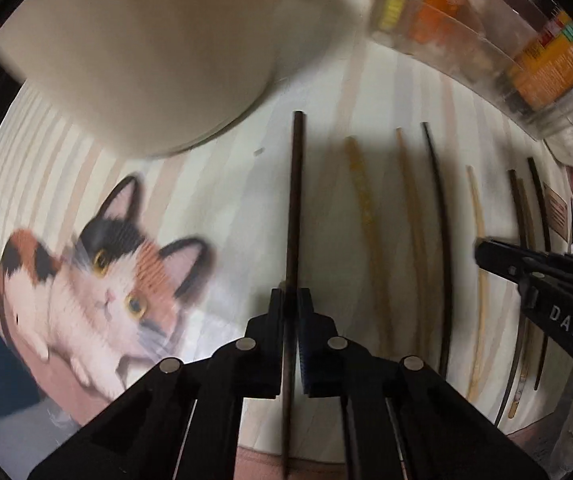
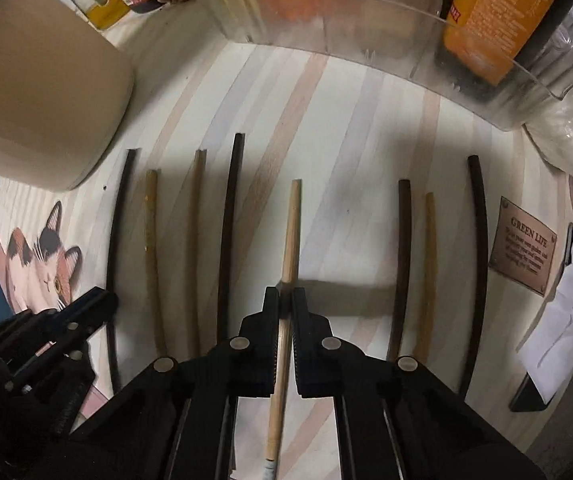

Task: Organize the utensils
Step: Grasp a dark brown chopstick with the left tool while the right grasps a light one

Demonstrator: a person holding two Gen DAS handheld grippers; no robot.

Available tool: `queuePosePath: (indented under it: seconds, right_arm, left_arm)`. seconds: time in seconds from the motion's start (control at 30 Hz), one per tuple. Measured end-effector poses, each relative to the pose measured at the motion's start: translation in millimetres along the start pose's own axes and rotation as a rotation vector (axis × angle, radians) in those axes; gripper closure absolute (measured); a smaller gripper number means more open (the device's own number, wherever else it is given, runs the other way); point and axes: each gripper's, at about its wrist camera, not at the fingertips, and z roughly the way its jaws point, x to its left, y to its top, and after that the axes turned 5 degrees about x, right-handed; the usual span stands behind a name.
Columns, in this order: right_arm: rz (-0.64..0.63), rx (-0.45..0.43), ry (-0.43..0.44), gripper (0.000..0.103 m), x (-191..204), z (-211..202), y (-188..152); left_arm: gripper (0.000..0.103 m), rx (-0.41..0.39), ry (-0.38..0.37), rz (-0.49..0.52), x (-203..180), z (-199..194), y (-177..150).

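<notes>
Two grippers, each clamped on one chopstick above a striped table.

In the left wrist view the left gripper (image 1: 291,300), at the bottom centre of the frame, has its jaws closed tight on a dark chopstick (image 1: 296,200) that runs straight up the middle toward the beige container (image 1: 138,52) in the upper left. In the right wrist view the right gripper (image 2: 285,300), also bottom centre, grips a light wooden chopstick (image 2: 291,232) in the same way; it may be lifted a little off the striped tablecloth (image 2: 346,208), though the shadow beside it is hard to read. Other chopsticks lie in a row on either side, dark and light mixed. A clear organizer bin (image 2: 366,32) holding packets curves across the top of the frame, and a cat picture (image 1: 102,276) fills the lower left of the left wrist view.
</notes>
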Motion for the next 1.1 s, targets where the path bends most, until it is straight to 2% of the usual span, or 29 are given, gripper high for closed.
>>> queuePosePath:
  seconds: [0.13, 0.3, 0.43, 0.53, 0.67, 0.9, 0.93, 1.1]
  right_arm:
    - [-0.032, 0.052, 0.01, 0.097, -2.1, 3.3, -21.9]
    - [-0.035, 0.111, 0.034, 0.097, -14.9, 6.5, -49.0]
    - [-0.034, 0.165, 0.047, 0.097, -21.0, 10.4, -43.2]
    - [-0.029, 0.18, 0.047, 0.096, -22.1, 10.6, -28.4]
    - [-0.022, 0.188, 0.036, 0.096, -20.7, 11.9, -18.2]
    - [-0.046, 0.199, -0.021, 0.096, 10.2, 15.0, -14.6]
    - [-0.049, 0.203, -0.027, 0.096, 13.9, 14.3, -14.2]
    - [-0.07, 0.207, -0.049, 0.096, 23.0, 14.5, -17.0]
  left_arm:
    - [0.099, 0.038, -0.023, -0.077, 24.8, -1.7, -31.7]
    - [0.099, 0.082, -0.095, -0.147, 40.1, -3.1, -65.6]
    - [0.095, 0.103, -0.15, -0.154, 50.8, -1.3, -64.2]
    - [0.095, 0.118, -0.198, -0.173, 70.2, 0.1, -48.7]
    - [0.095, 0.11, -0.17, -0.145, 77.7, -5.7, -23.5]
    - [0.095, 0.1, -0.078, -0.098, 47.3, -4.3, -7.9]
    - [0.095, 0.1, -0.072, -0.098, 36.4, -1.2, -3.1]
    - [0.095, 0.108, -0.056, -0.117, 31.2, 3.2, 8.7]
